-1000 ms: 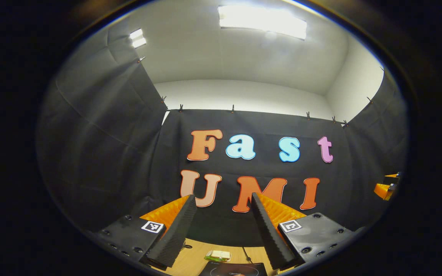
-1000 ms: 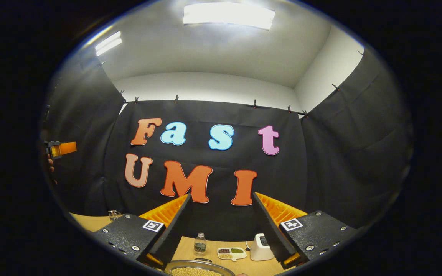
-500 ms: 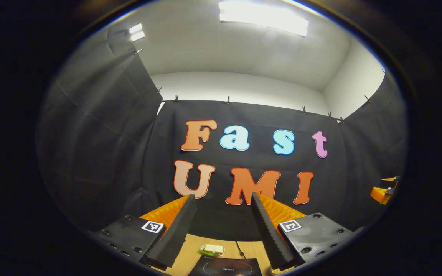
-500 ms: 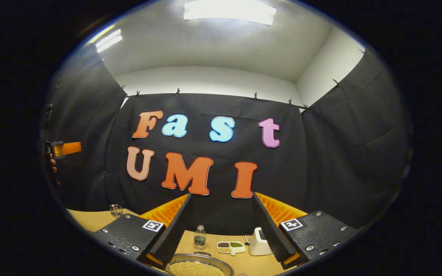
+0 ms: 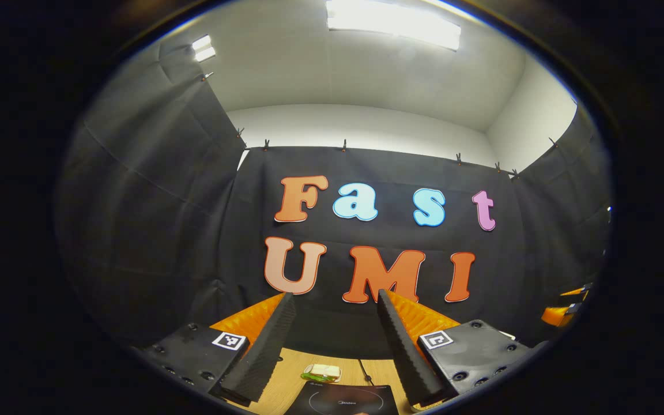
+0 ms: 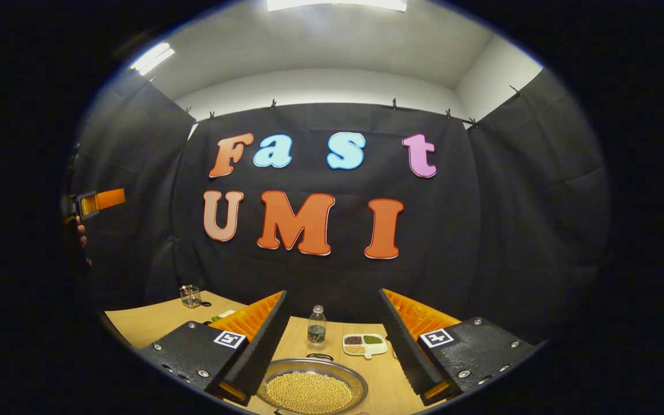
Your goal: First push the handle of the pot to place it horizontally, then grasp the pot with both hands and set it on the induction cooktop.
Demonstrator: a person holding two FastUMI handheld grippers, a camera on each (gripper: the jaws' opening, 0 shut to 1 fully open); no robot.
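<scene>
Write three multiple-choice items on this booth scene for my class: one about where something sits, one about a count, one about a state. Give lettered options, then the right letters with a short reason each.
1. In the right gripper view, where does the small bottle stand relative to the pot?
A. Beyond the pot, toward the booth wall
B. Inside the pot
C. On the divided dish

2. How many compartments of the divided dish visibly hold something?
A. One
B. Three
C. Six

3. What state is the right gripper in?
A. Shut on the bottle
B. Shut on the pot's rim
C. Open, holding nothing

Answers:
1. A: the bottle stands on the table past the pot's far rim.
2. B: a dark, a green and a pale filling show side by side.
3. C: its fingers stand wide apart with the pot and bottle seen between them, untouched.
</scene>
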